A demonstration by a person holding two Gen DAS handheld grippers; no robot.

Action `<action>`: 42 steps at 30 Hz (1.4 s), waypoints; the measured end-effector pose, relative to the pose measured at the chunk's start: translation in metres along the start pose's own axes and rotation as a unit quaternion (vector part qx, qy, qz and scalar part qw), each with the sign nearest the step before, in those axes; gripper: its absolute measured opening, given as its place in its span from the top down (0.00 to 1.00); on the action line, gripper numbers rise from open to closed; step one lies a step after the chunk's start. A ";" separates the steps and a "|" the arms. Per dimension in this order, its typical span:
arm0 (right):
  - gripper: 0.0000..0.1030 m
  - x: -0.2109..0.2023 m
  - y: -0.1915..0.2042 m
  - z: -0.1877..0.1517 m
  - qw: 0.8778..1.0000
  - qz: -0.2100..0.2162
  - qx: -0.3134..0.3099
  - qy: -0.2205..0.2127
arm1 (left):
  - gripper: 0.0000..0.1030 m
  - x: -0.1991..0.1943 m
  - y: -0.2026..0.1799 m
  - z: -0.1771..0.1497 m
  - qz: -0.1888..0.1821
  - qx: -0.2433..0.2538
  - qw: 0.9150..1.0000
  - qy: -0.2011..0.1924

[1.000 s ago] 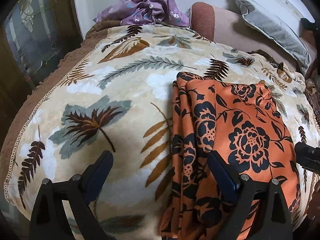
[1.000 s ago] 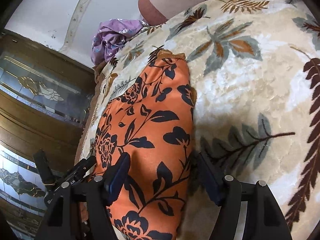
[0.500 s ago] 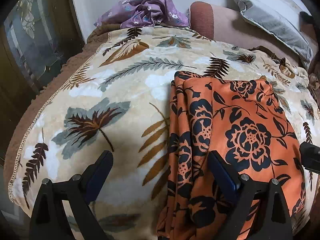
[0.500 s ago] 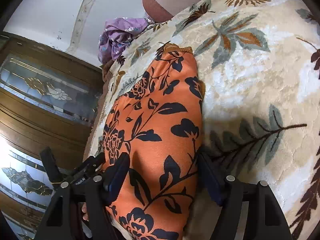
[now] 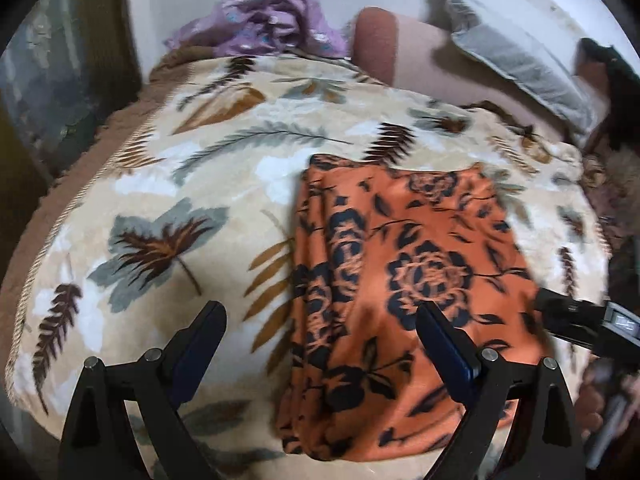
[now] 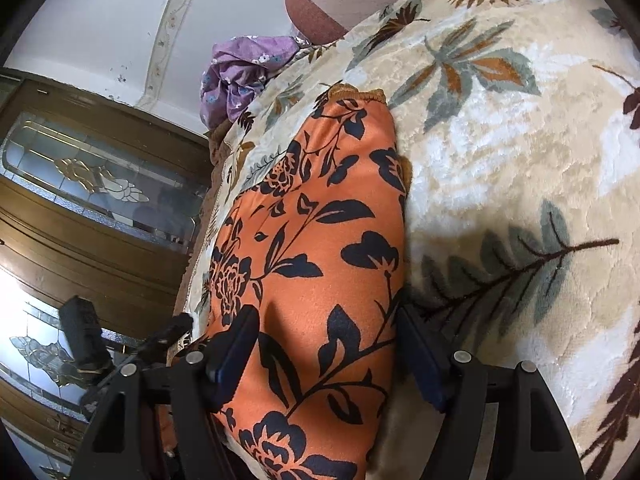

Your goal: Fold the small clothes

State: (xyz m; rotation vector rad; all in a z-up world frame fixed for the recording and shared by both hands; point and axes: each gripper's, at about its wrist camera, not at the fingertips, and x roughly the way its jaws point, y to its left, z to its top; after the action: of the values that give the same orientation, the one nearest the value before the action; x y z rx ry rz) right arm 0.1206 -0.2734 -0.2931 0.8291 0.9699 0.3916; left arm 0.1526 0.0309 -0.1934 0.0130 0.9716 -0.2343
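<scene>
Since a second ago the left wrist view has pulled up and back: more of the near bed edge shows, picture blurred.

Left wrist view: left gripper (image 5: 318, 332) stands wide, nothing between its jaws, hovering over the leaf-print blanket (image 5: 168, 184). Its right finger (image 5: 440, 340) hangs over the orange floral garment (image 5: 404, 280); the left one is over bare blanket. Garment lies folded lengthwise on the bed, near end draped over the edge. Purple cloth (image 5: 272, 20) heaped at the far corner, well apart. Right gripper's body (image 5: 576, 320) sits at the garment's right margin.

Right wrist view: right gripper (image 6: 326, 340) wide too, straddling the garment's (image 6: 312, 240) near end; pads look just beside the cloth, no pinch evident.

Risks, as judged:
- smooth cloth on plush pile, so a one-layer grab would let the stacked layers slide apart;
- closing low could catch blanket along with garment;
- overhanging end may drag the fold off the bed.
</scene>
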 end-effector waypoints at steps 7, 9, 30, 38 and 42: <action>0.28 0.004 -0.003 0.001 1.000 -0.001 0.009 0.004 | 0.07 0.047 0.025 0.004 -0.129 -0.055 0.986 0.094; 0.28 0.010 -0.006 0.002 1.000 0.002 0.017 0.009 | 0.07 0.057 0.029 -0.001 -0.156 -0.079 0.978 0.111; 0.57 0.009 0.048 -0.001 0.989 -0.036 -0.126 -0.063 | 0.64 0.039 -0.015 0.003 -0.192 -0.006 0.980 0.041; 0.57 -0.067 0.041 0.009 0.980 -0.030 -0.142 -0.133 | 0.64 -0.002 -0.085 0.020 -0.192 0.056 0.980 -0.012; 0.57 -0.081 0.014 0.012 0.984 -0.028 -0.124 -0.121 | 0.64 0.006 -0.110 0.010 -0.184 0.083 0.979 -0.002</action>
State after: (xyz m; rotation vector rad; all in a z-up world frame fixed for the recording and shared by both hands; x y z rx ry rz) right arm 0.0884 -0.3208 -0.2327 0.6044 0.6996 0.3451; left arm 0.1420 -0.0791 -0.1824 -0.0143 0.9440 -0.6559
